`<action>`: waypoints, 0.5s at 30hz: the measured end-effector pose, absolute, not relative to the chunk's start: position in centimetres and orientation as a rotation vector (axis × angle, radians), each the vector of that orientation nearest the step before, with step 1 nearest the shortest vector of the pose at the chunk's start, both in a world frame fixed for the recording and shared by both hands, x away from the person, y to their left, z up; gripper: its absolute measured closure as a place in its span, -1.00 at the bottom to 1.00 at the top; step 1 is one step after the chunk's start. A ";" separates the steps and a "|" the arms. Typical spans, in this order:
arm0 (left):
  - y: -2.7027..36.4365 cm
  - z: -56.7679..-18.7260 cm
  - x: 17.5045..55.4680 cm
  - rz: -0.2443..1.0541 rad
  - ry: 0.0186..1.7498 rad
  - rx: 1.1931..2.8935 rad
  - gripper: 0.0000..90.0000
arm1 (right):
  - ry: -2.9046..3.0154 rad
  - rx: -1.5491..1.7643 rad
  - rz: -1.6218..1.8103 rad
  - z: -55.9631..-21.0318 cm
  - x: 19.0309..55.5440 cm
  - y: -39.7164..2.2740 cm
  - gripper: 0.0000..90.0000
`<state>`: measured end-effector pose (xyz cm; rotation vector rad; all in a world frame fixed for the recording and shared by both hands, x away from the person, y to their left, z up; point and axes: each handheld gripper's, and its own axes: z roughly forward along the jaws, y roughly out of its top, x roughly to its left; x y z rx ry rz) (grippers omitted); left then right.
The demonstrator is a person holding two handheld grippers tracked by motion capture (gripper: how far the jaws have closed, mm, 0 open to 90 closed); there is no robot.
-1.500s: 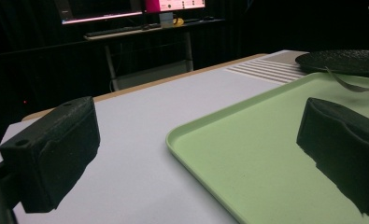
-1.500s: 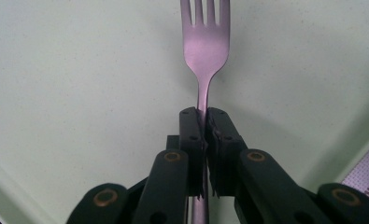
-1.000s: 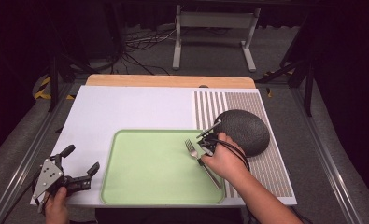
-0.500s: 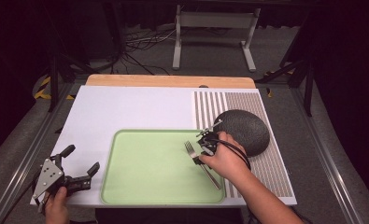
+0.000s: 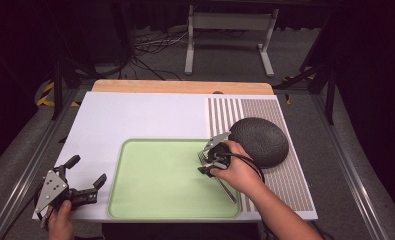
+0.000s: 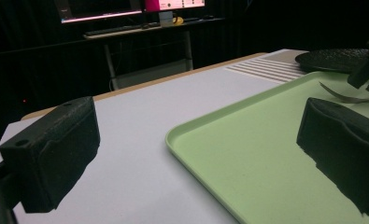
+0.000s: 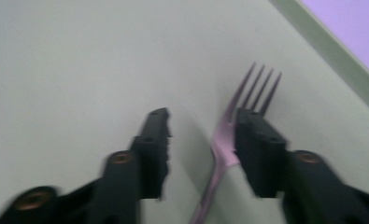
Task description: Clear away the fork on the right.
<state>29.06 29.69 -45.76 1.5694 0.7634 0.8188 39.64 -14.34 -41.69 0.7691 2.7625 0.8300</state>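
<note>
**A:** Right tongs [image 7: 201, 135] are down over the fork [image 7: 229, 135], which lies on the green tray [image 5: 150, 200] near its right side, tines pointing away from the person. The jaws have just been closing, with the fork's neck in the gap between them.

**B:** Clamped on it?

**A:** Not that I can see. One jaw sits right against the fork's neck, the other stands clear with bare tray between. The right gripper view is blurred, so contact on that near side is hard to call, but it isn't a two-sided pinch. I'd say apart, fork between.

**B:** So how far along?

**A:** Early, by my reading. The fork rests flat on the tray, not lifted. The grip is left to finish, then whatever move follows.

**B:** And the other hand?

**A:** Left tongs [image 5: 87, 175] wait at the near left corner of the desk [image 5: 135, 115], jaws wide apart, nothing in them, beside the tray's left rim.

**B:** What else is out there?

**A:** A dark round plate [image 5: 260, 140] just beyond the right hand, sitting on a striped mat [image 5: 290, 180] that covers the right end of the desk. The desk top is white, with a wooden strip along the far edge. Beyond it the room is dark: grey carpet, loose cables, a metal stand's legs.
</note>
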 end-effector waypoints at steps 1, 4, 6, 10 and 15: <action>29.7 -45.8 29.1 0.818 0.764 1.570 -1.00 | 2.762 0.737 0.807 -41.9 39.6 -14.4 0.64; 29.7 -45.8 29.1 0.820 0.764 1.570 -1.00 | 2.764 0.681 0.785 -42.2 39.5 -14.5 0.88; 29.7 -45.7 29.1 0.821 0.762 1.571 -1.00 | 2.769 0.671 0.782 -42.3 39.6 -14.5 0.94; 29.7 -45.7 29.1 0.820 0.762 1.574 -1.00 | 2.785 0.657 0.736 -42.8 39.7 -14.6 0.98; 29.7 -45.8 29.1 0.818 0.764 1.572 -1.00 | 2.800 0.655 0.737 -43.0 39.7 -14.5 0.99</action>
